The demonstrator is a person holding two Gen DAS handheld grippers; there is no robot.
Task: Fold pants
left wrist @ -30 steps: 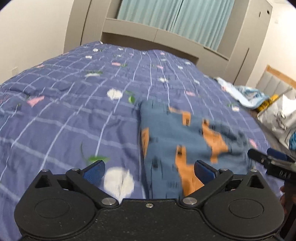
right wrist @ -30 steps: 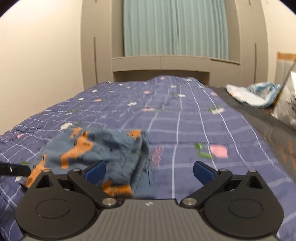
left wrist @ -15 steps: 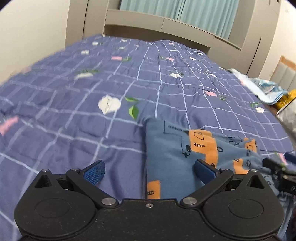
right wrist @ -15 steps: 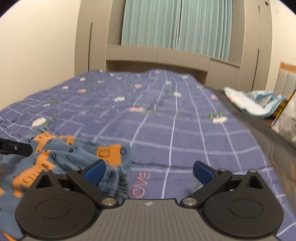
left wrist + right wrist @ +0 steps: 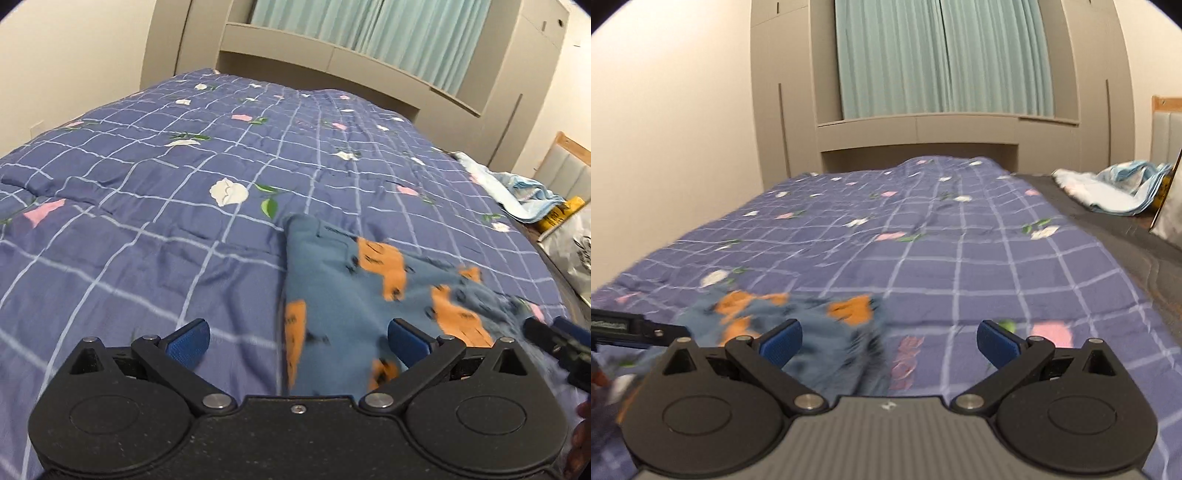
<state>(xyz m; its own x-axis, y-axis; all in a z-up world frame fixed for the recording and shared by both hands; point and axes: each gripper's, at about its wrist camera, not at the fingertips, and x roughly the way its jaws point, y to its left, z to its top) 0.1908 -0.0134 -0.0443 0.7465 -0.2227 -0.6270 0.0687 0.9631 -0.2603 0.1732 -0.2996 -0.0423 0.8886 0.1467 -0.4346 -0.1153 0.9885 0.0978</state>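
The blue pants with orange patches (image 5: 351, 295) lie in a folded bundle on the purple checked quilt (image 5: 147, 184). My left gripper (image 5: 297, 341) is open and empty above the bundle's left edge, its right pad (image 5: 408, 341) over the cloth. In the right wrist view the pants (image 5: 812, 325) lie at the lower left. My right gripper (image 5: 889, 341) is open and empty, its left pad (image 5: 781, 341) over the pants' right end. Each gripper's tip shows at the edge of the other's view.
A light blue cloth pile (image 5: 517, 192) and a silver bag (image 5: 569, 247) sit off the bed's right side. A grey headboard unit (image 5: 919, 136) and teal curtains (image 5: 942, 55) stand at the far end. A wall (image 5: 665, 129) runs along the left.
Both grippers stayed open and shifted over the bundle. The right wrist view has pulled back and up, so the pants sit lower and further left. The left view swung slightly.
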